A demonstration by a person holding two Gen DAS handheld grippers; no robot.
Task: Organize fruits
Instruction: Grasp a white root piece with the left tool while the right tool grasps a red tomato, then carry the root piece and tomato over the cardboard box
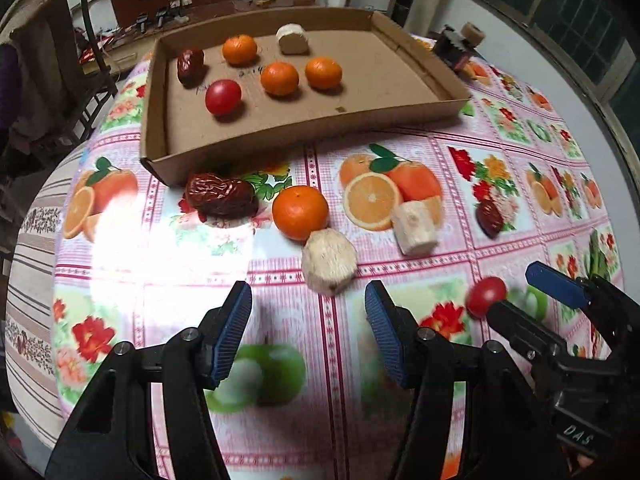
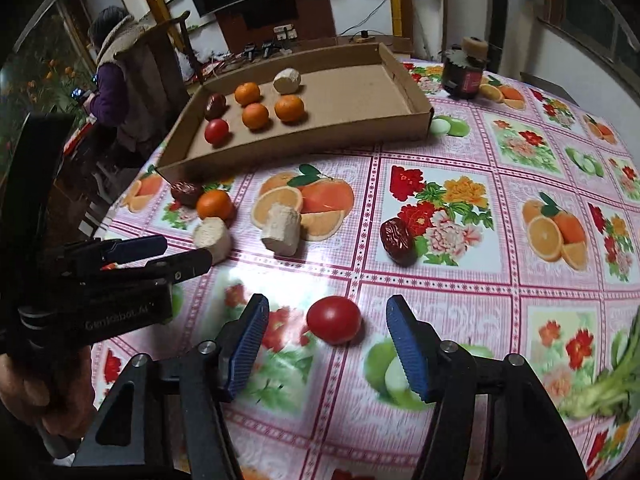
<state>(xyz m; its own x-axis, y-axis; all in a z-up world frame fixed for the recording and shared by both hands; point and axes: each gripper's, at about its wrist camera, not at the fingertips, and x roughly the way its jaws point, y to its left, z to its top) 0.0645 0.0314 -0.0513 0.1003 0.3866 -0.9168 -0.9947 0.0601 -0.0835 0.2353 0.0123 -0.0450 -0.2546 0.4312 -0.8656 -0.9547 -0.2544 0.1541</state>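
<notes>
The right gripper (image 2: 324,344) hangs open and empty over the table (image 2: 460,292), a loose tomato (image 2: 334,319) lying just ahead between its jaws. The left gripper (image 1: 308,332), also open and empty, faces a pale chunk (image 1: 329,261) touching an orange (image 1: 300,212), with a date (image 1: 221,195) beside. Beyond stands a cardboard tray (image 1: 304,130) already holding fruit.

You've got a hard white glare patch on the glossy tablecloth (image 1: 160,240), light coming from overhead. Fruit throws short soft shadows. Near cloth is motion-blurred in both views. Heavy fisheye bending, dark vignetted corners; background room is dim.
</notes>
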